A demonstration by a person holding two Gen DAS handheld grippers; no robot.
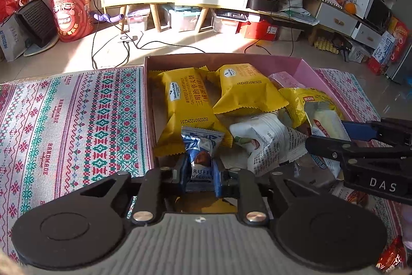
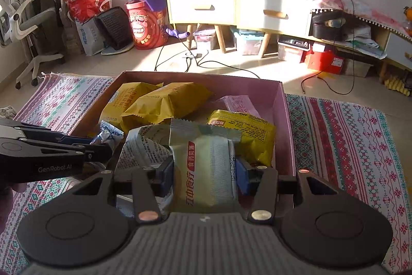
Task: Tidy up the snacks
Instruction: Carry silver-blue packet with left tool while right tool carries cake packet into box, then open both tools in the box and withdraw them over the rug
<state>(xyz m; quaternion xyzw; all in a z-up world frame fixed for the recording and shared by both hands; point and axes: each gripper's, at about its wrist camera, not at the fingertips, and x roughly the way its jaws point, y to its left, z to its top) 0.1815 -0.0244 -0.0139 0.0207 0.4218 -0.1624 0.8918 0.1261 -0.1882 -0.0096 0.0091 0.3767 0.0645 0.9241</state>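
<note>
Both grippers, left (image 1: 199,181) and right (image 2: 204,178), pinch snack packets above the box (image 1: 303,63).

Left tongs (image 1: 199,175): fingers drawn in tight, clamped on both sides of small blue packet (image 1: 199,159), held low, pointing forward. Right tongs (image 2: 204,173): fingers wider apart, pressed against flanks of pale green-white packet (image 2: 206,169), which stands upright between them. Two tongs close together, side by side, each visible at edge of other's view.
</note>
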